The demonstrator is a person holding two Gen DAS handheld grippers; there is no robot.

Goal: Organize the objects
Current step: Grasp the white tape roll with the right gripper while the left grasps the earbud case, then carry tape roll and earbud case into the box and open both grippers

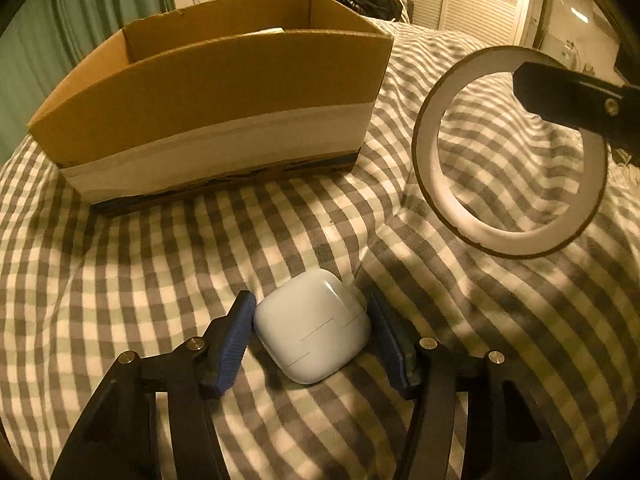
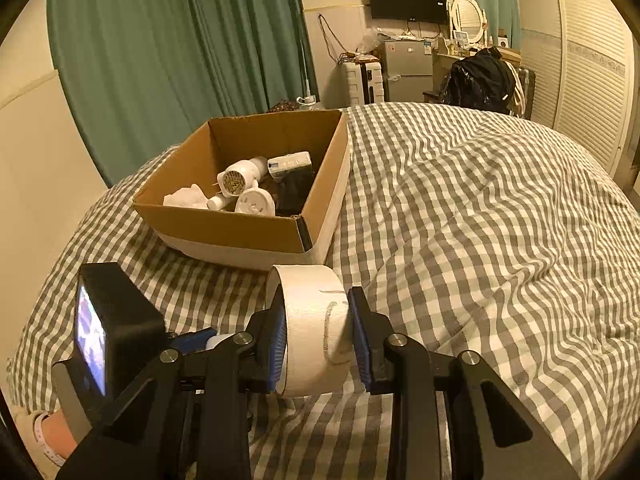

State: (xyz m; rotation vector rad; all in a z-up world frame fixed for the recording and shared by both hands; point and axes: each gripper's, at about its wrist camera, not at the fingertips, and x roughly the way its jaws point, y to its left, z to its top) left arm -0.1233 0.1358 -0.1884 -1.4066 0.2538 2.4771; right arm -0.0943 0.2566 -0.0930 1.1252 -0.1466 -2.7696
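A white rounded charging case (image 1: 312, 328) lies on the checked bedspread (image 1: 120, 280). My left gripper (image 1: 310, 306) is down around it, and its blue pads (image 1: 236, 340) touch the case on both sides. My right gripper (image 2: 316, 340) is shut on a roll of whitish tape (image 2: 312, 332) and holds it in the air. In the left wrist view the same tape roll (image 1: 512, 242) hangs as a ring at the right. An open cardboard box (image 2: 240, 232) stands on the bed beyond both grippers, with several white items and a dark one inside.
The box's near wall (image 1: 220, 100) rises just behind the case. The left gripper's camera block (image 2: 116, 320) sits left of the tape roll, with a person's wrist (image 2: 52, 436) below it. Green curtains, a fridge and a chair with a black bag stand past the bed.
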